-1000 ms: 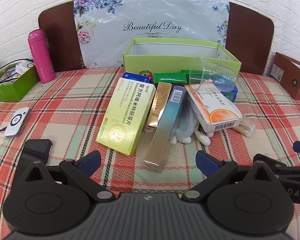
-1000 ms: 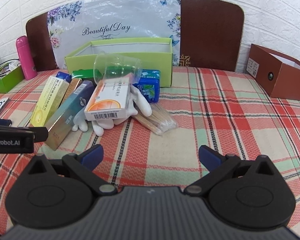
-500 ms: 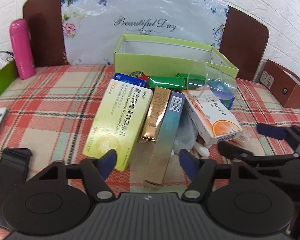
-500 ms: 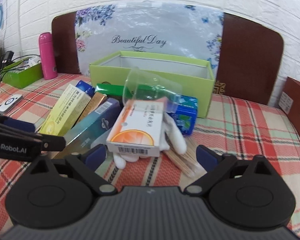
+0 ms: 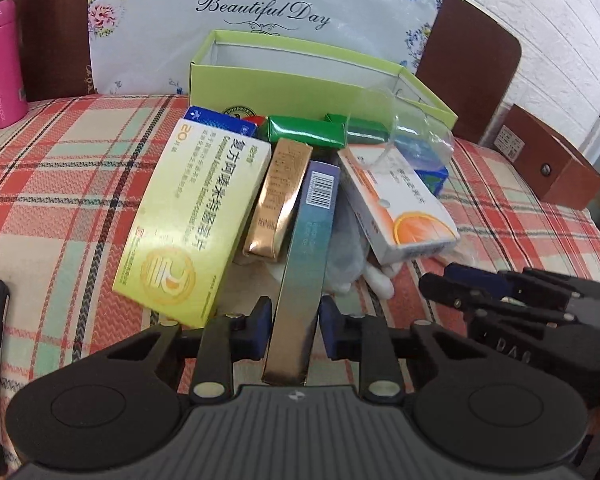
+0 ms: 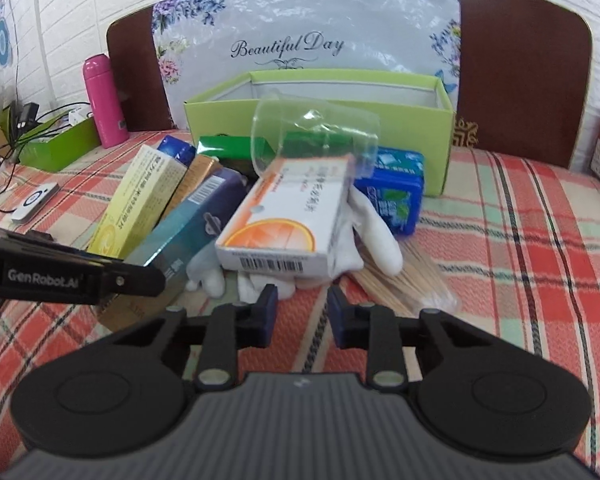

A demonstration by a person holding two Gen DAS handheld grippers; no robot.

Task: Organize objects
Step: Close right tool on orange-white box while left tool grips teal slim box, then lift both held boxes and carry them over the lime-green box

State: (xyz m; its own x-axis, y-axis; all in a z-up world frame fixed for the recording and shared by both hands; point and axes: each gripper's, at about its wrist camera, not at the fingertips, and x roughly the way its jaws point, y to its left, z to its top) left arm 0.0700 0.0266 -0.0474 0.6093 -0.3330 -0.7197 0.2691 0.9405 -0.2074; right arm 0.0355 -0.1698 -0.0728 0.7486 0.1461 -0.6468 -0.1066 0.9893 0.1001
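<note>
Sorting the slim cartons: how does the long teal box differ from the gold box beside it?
The long teal box is teal fading to bronze, with a barcode; the gold box is shiny gold throughout. The teal box looks longer than the gold box. The left tool, whose jaws have just been closing, grips the teal box; the gold box lies free. Both are slim cartons, side by side.

Both fisheye views sit low behind their own grippers, tilted down across the red plaid tablecloth (image 5: 60,184) toward the open lime-green cardboard box (image 5: 300,80) at the back. The left view is close over the pile's left half, the right view over its right. The 2 views share the orange-and-white medicine carton (image 6: 288,220).
</note>
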